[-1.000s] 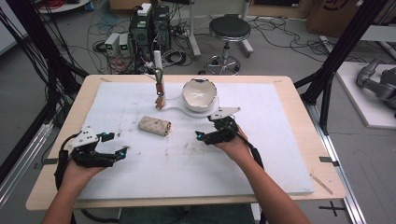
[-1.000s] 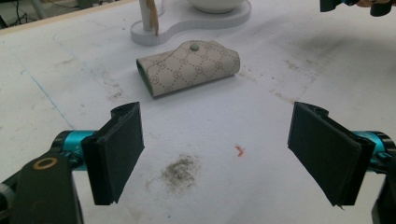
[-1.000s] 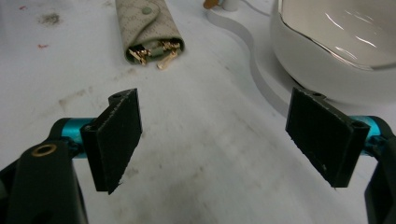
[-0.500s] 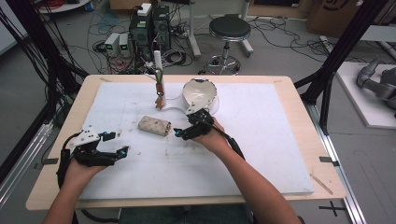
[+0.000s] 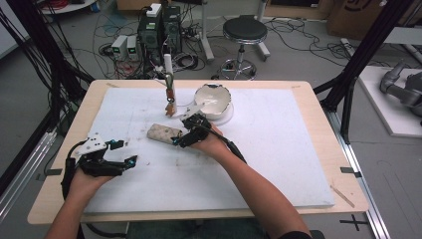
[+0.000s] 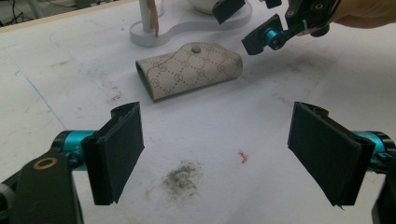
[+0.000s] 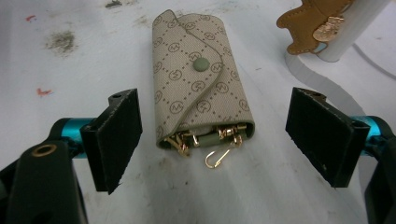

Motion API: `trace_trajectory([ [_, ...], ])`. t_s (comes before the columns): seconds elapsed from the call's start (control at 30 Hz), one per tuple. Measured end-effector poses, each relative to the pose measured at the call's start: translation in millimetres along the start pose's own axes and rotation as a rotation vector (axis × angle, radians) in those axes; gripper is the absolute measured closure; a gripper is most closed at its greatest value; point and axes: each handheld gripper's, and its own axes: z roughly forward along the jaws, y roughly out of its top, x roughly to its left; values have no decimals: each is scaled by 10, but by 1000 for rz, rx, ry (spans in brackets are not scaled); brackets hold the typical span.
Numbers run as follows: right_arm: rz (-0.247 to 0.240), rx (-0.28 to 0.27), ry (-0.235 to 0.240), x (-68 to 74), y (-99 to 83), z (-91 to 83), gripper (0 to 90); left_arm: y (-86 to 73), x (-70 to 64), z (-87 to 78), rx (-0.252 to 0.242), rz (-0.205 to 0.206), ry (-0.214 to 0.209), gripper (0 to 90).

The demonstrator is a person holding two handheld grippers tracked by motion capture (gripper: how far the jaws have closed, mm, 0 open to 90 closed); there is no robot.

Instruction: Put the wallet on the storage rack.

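Observation:
A beige patterned key pouch (image 5: 164, 133) (image 6: 191, 70) (image 7: 198, 84) lies flat on the white mat, snapped closed, with gold hooks (image 7: 212, 144) sticking out of its near end in the right gripper view. My right gripper (image 5: 185, 130) (image 7: 217, 140) (image 6: 261, 28) is open, its jaws standing either side of the pouch's hook end without touching it. My left gripper (image 5: 119, 154) (image 6: 229, 156) rests open near the table's left front, nothing between its jaws. A white post (image 5: 168, 67) on a white base holds a tan leather tag (image 5: 170, 107) (image 7: 317, 21).
A white bowl (image 5: 213, 99) sits on the white base just behind the right hand. Dust smudges (image 6: 182, 175) and a small red fleck (image 6: 243, 156) mark the mat (image 5: 278, 149). Table edges are wooden (image 5: 343, 164); a stool and cables lie beyond.
My right gripper has moved left from beside the bowl to the pouch's right end. The left gripper has stayed put.

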Motion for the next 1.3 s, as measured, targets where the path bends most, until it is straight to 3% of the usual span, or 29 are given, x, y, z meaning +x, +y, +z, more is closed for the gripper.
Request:
trace_trajectory([
  [0.33, -17, 36, 20, 11, 85, 230, 187, 3, -8, 2, -2, 6, 3, 183],
  [0.67, -13, 84, 22, -11, 4, 424, 180, 1, -11, 7, 4, 6, 3, 182],
  [0.9, -13, 84, 26, -15, -1, 434, 180, -2, -14, 17, 5, 3, 1, 182],
  [1.13, -59, 70, 48, -18, 3, 414, 307, -3, -13, 16, 10, 7, 4, 182],
  [1.3, -45, 80, 48, -11, 10, 389, 350, -4, -9, 3, 9, 8, 6, 182],
])
